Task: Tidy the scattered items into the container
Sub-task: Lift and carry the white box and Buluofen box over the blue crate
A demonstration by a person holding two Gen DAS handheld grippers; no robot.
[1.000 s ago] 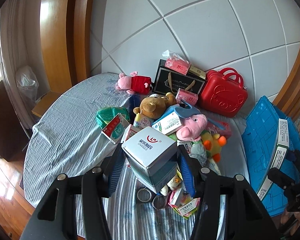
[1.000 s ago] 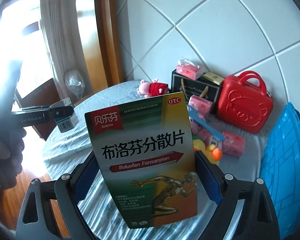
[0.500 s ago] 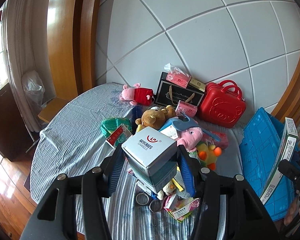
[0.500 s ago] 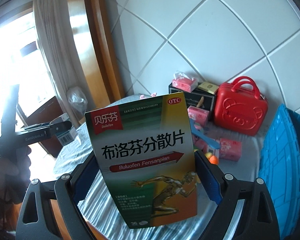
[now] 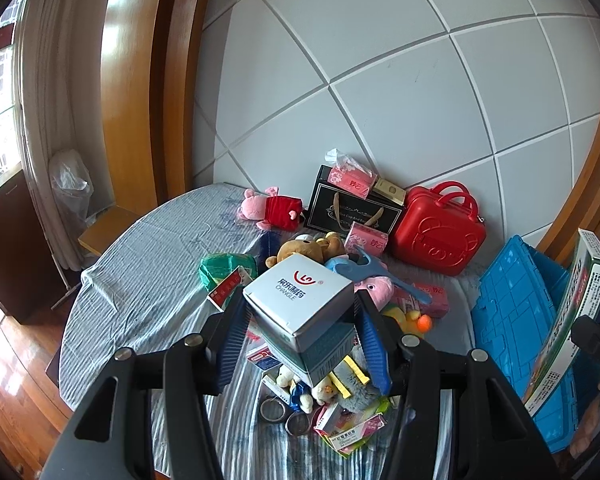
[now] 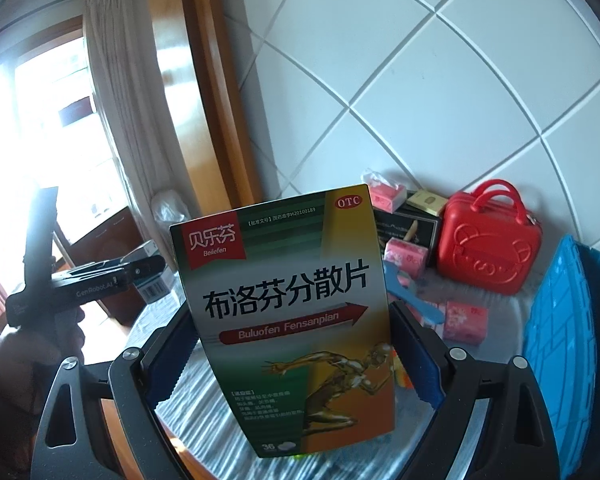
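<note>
My left gripper [image 5: 300,344] is shut on a white and teal Changle box [image 5: 300,300], held high above the heap of toys and boxes [image 5: 332,392] on the round table. My right gripper [image 6: 292,356] is shut on a green and orange Beilefen medicine box [image 6: 292,312], held upright above the table; the box also shows in the left wrist view [image 5: 572,320] beside the blue crate [image 5: 516,320]. The blue crate also shows at the right edge of the right wrist view [image 6: 556,340].
A red bear case [image 5: 440,236], a black gift bag [image 5: 352,208] with pink tissue packs, a pig plush [image 5: 272,208] and a bear plush [image 5: 300,248] lie by the tiled wall. The striped tablecloth [image 5: 148,280] covers the table. The left gripper shows in the right wrist view [image 6: 100,276].
Both grippers have risen with their boxes; the table and heap look farther below. The right gripper's box now stands higher beside the blue crate.
</note>
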